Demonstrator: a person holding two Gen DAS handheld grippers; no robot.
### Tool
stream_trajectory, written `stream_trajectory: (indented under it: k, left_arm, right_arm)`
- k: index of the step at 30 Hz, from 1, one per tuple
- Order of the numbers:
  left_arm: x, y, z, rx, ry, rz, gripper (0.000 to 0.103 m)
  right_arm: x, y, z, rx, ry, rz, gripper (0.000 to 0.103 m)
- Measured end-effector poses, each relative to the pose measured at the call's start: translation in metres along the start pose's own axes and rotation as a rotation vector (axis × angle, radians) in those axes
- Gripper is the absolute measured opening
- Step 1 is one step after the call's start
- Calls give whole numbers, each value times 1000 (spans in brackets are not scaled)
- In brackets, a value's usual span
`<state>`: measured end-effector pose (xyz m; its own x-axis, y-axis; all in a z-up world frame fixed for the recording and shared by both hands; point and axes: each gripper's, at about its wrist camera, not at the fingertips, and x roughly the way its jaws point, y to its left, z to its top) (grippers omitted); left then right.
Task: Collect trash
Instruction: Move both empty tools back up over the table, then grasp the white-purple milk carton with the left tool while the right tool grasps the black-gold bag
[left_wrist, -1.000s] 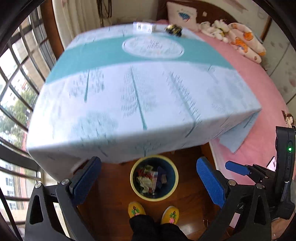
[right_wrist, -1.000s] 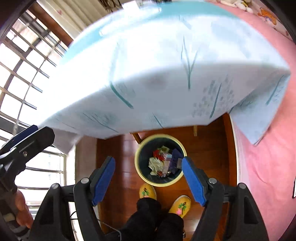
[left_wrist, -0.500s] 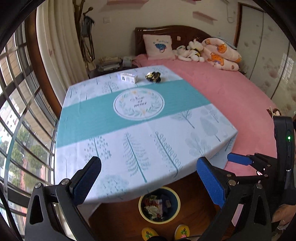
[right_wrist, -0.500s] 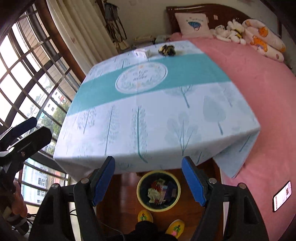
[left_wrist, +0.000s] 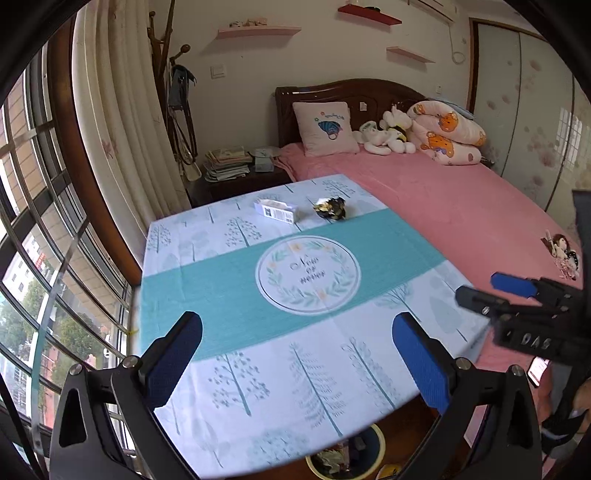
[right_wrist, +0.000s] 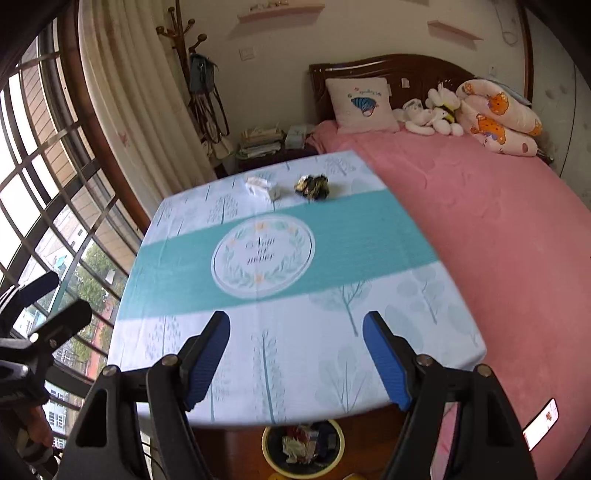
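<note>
- At the far edge of the bench (left_wrist: 229, 310), a crumpled dark-and-gold wrapper (left_wrist: 330, 208) lies just right of a small white box (left_wrist: 276, 211); the two sit near each other, not touching.
- Under the bench's near edge, a yellow-rimmed trash bin (right_wrist: 303, 445) stands on the wooden floor with scraps inside.
- Left gripper (left_wrist: 295, 356) hangs over the near part of the tree-printed cloth, blue pads wide apart, nothing between them.
- Right gripper (right_wrist: 296, 360) is likewise spread wide and empty, above the near cloth.
- Right of the bench lies a pink bed (right_wrist: 498, 229) with a cushion and soft toys at its far end.
- A phone (right_wrist: 540, 424) rests on the bed's near right part.
</note>
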<state>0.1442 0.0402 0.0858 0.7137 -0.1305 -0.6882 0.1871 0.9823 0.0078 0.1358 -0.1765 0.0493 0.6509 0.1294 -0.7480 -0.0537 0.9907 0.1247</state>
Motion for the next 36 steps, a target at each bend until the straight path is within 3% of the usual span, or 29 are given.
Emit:
stream_trajectory:
  k: [5, 10, 14, 21, 28, 36]
  left_arm:
    - [21, 14, 36, -22, 3, 25, 102]
    - [58, 23, 78, -78, 11, 69, 102]
    - [103, 25, 113, -134, 37, 123, 102]
    - [215, 27, 168, -256, 144, 200, 102]
    - [326, 32, 190, -364, 257, 245, 102]
    - [412, 36, 195, -436, 340, 269, 102]
  right_arm:
    - [19, -4, 51, -28, -15, 2, 75]
    - [66, -21, 109, -44, 5, 43, 75]
    - [127, -37, 153, -77, 60, 89, 75]
    - [247, -59, 205, -150, 178, 166, 75]
    - [348, -58, 223, -198, 275, 212, 75]
    - [402, -57, 212, -204, 395, 317, 75]
